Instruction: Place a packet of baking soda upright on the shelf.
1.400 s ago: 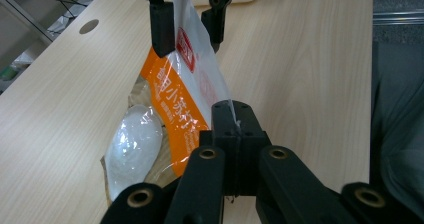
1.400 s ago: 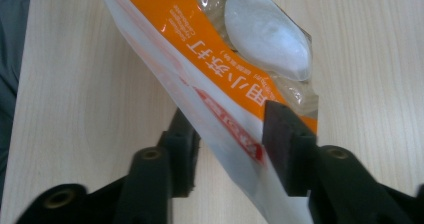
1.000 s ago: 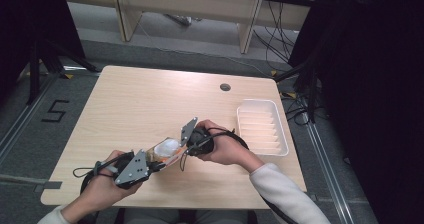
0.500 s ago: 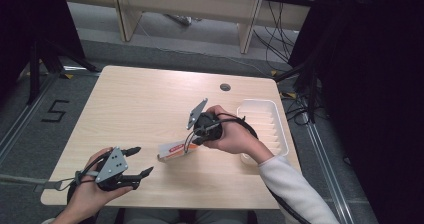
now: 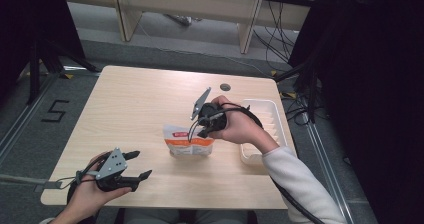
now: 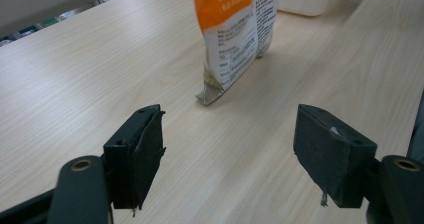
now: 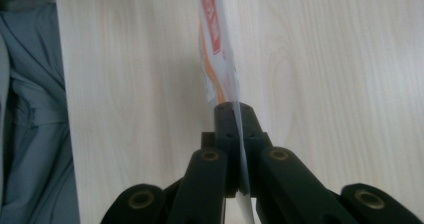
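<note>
1. The orange-and-white pouch (image 5: 189, 143) has gone from lying flat to standing on the worktop (image 5: 130, 99), hanging from the right claw (image 5: 204, 132), pinched on its top edge.
2. Left claw (image 5: 141, 165), now withdrawn, gapes wide and empty.
3. Keep the pinch firm; carry slowly toward the white tray (image 5: 272, 115) beside it.

I see my 2 tools as black-framed devices. The left gripper (image 5: 136, 165) carries a grey 3-cornered plate on top, dotted with small holes, and a thin dark cable trails off behind it. The right gripper (image 5: 204, 126) has the same grey plate and a thick black cable looping around it. Up close, each jaw ends in a blocky dark pad, slightly frayed at the edges, and the black arms show brass-coloured round pivots. My right arm wears a white sleeve (image 5: 295, 179).
</note>
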The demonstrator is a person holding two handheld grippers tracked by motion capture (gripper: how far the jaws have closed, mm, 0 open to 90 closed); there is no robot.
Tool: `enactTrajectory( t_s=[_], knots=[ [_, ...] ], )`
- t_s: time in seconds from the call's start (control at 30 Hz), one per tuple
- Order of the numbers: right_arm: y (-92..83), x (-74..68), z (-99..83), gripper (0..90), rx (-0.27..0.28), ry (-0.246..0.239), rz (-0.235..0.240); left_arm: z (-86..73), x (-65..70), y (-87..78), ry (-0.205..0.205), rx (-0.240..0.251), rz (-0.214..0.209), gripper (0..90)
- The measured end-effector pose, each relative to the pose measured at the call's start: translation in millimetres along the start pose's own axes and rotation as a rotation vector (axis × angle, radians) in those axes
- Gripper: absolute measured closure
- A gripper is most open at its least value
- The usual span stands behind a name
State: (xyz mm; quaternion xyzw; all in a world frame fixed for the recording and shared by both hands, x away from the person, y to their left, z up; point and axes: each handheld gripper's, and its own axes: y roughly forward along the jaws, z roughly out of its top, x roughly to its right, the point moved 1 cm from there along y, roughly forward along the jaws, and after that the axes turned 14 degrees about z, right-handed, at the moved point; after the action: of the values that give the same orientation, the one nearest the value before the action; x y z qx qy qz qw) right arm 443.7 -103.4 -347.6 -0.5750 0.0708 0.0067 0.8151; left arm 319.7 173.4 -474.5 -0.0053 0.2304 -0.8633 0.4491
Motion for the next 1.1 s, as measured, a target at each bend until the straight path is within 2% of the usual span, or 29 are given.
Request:
enactTrajectory(
  t_s=[0.03, 0.07, 0.1, 0.2, 0.3, 0.33, 0.4, 0.43, 0.53, 0.57, 0.63, 0.67, 0.77, 0.8, 0.83, 0.87, 0.9, 0.97, 1.0, 1.03, 1.1],
  knots=[
    [-1.5, -2.1, 0.0, 90.0, -0.004, 0.034, 0.002, -0.9, 1.0, 0.2, -0.024, -0.009, -0.001, 27.5],
    [-3.0, -0.8, -0.1, 90.0, -0.011, 0.027, 0.001, -1.6, 1.2, 1.0, -0.033, -0.009, -0.008, 27.5],
    [-4.6, -1.2, -0.8, 90.0, -0.025, 0.045, -0.002, -1.3, -0.5, 1.1, -0.005, -0.008, -0.004, 27.5],
    [-7.2, 4.1, -1.7, 90.0, -0.018, 0.000, 0.002, -1.4, 1.2, 1.2, -0.025, -0.013, -0.004, 27.5],
    [-10.7, 6.1, -3.2, 90.0, -0.029, 0.014, 0.007, -1.4, 1.0, 1.6, -0.017, -0.012, -0.009, 27.5],
    [-12.1, 4.7, -3.4, 90.0, -0.030, 0.039, 0.009, -1.5, 1.4, 1.6, -0.024, -0.013, -0.008, 27.5],
    [-13.9, 6.3, -4.2, 90.0, -0.035, 0.039, 0.011, -1.5, 1.5, 1.6, -0.028, -0.013, -0.005, 27.6],
    [-15.2, 5.3, -4.1, 90.0, -0.034, 0.061, 0.005, -1.4, 1.5, 1.6, -0.028, -0.011, -0.004, 27.5],
    [-18.6, 8.0, -4.8, 90.0, -0.034, 0.050, 0.003, -1.4, 1.4, 1.6, -0.028, -0.011, -0.005, 27.6],
    [-19.7, 7.3, -5.2, 90.0, -0.036, 0.074, -0.002, -1.4, 1.4, 1.6, -0.028, -0.011, -0.005, 27.6],
    [-22.3, 8.5, -5.6, 90.0, -0.032, 0.072, -0.004, -1.3, 1.4, 1.6, -0.028, -0.011, -0.002, 27.6],
    [-23.3, 11.6, -5.6, 90.0, -0.021, 0.030, -0.006, -1.1, 1.1, 1.2, -0.025, -0.016, -0.002, 27.6],
    [-28.1, 12.5, -6.5, 90.0, -0.019, 0.047, -0.011, -1.3, 1.3, 1.7, -0.029, -0.010, -0.004, 27.6],
    [-29.7, 11.2, -6.8, 90.0, -0.017, 0.077, -0.004, -1.3, 1.4, 1.8, -0.029, -0.009, -0.005, 27.6],
    [-30.4, 13.3, -7.3, 90.0, -0.013, 0.059, -0.006, -1.2, 1.5, 1.8, -0.031, -0.009, -0.005, 27.6],
    [-32.0, 12.8, -8.1, 90.0, -0.018, 0.082, -0.009, -1.2, 1.6, 1.8, -0.032, -0.009, -0.005, 27.6],
    [-32.4, 14.5, -8.9, 90.0, -0.008, 0.067, -0.007, -1.2, 1.7, 1.8, -0.032, -0.008, -0.005, 27.6],
    [-34.0, 16.1, -11.0, 90.0, -0.014, 0.080, -0.010, -0.9, 1.6, 1.8, -0.031, -0.006, -0.006, 27.6],
    [-34.6, 17.9, -11.7, 90.0, -0.014, 0.068, -0.009, -0.8, 1.5, 1.8, -0.032, -0.005, -0.006, 27.6],
    [-36.0, 18.6, -12.5, 90.0, -0.019, 0.080, -0.012, -0.6, 0.9, 2.1, -0.025, 0.000, -0.006, 27.7],
    [-36.8, 20.2, -13.1, 90.0, -0.019, 0.072, -0.013, -0.8, 1.1, 1.9, -0.030, -0.003, -0.007, 27.7]
  ],
)
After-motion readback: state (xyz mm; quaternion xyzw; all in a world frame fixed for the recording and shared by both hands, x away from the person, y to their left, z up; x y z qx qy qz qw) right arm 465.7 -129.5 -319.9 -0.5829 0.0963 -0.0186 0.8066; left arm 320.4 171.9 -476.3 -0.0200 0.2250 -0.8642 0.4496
